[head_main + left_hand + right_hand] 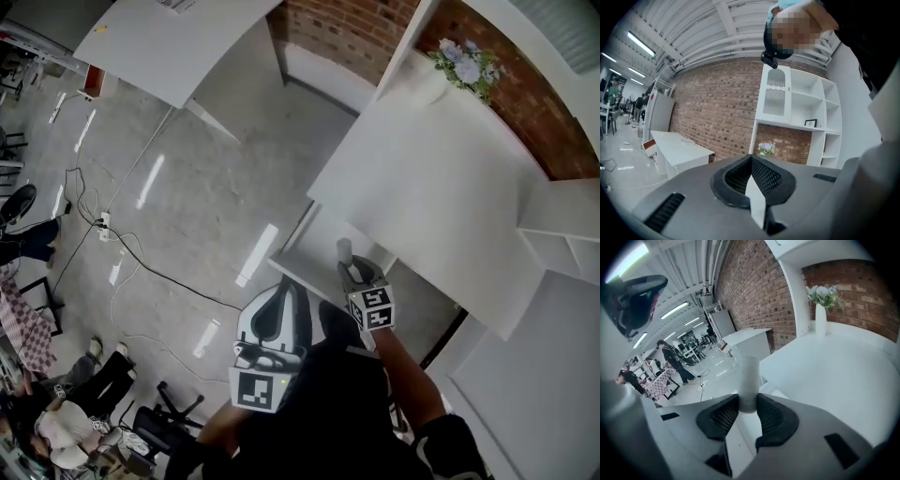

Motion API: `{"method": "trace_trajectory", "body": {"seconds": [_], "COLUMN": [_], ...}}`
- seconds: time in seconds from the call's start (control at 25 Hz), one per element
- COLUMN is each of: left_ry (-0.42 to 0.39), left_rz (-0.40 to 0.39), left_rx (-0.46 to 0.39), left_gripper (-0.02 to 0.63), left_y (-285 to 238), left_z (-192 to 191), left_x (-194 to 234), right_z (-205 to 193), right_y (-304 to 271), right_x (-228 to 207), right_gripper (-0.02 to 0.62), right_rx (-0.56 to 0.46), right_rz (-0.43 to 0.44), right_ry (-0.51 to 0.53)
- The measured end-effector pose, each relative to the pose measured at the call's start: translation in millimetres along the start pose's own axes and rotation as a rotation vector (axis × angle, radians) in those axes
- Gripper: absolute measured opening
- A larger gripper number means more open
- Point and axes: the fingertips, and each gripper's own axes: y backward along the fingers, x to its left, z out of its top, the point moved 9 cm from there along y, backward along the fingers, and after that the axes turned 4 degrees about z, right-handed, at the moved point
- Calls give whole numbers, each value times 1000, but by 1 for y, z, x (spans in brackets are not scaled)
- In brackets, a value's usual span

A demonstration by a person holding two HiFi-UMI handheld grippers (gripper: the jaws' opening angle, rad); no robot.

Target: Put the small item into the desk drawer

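Holding a small pale cylinder (749,376) in the right gripper (351,274), with the pads pressed on its lower part and the top sticking out past the jaw tips. The gripper tilts downward at the front edge of the white desk (441,187). The desk drawer (314,239) looks already pulled out; the cylinder sits over its near end, above it and not inside. I cannot tell how high above the drawer floor it is.

The left gripper (277,300) has its jaws together with nothing between them. It hangs low beside the right one, apart from desk and drawer.

Progress judgement:
- Done: item picked up, drawer open, item brought to the drawer.
- Left: lower the item into the drawer and let go, then pull the gripper clear. Closing the drawer may follow, though the task doesn't say so.

A vase of flowers (821,305) stands at the back of the desk, well clear.
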Motion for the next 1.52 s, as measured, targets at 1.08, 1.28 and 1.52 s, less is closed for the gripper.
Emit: {"method": "trace_trajectory", "body": {"seconds": [1.08, 1.28, 1.52], "left_ry": [13, 15, 16], "left_rz": [-19, -19, -13], "left_rx": [86, 101, 115], "left_gripper": [21, 21, 21], "left_y": [-34, -35, -38], "left_z": [-44, -51, -59], "left_x": [12, 13, 16], "right_z": [-155, -170, -181], "right_y": [-138, -146, -160], "right_x": [-91, -97, -103], "right_gripper": [138, 138, 140], "right_rx": [410, 439, 470], "right_rz": [-118, -127, -141], "right_ry": [-255, -268, -275]}}
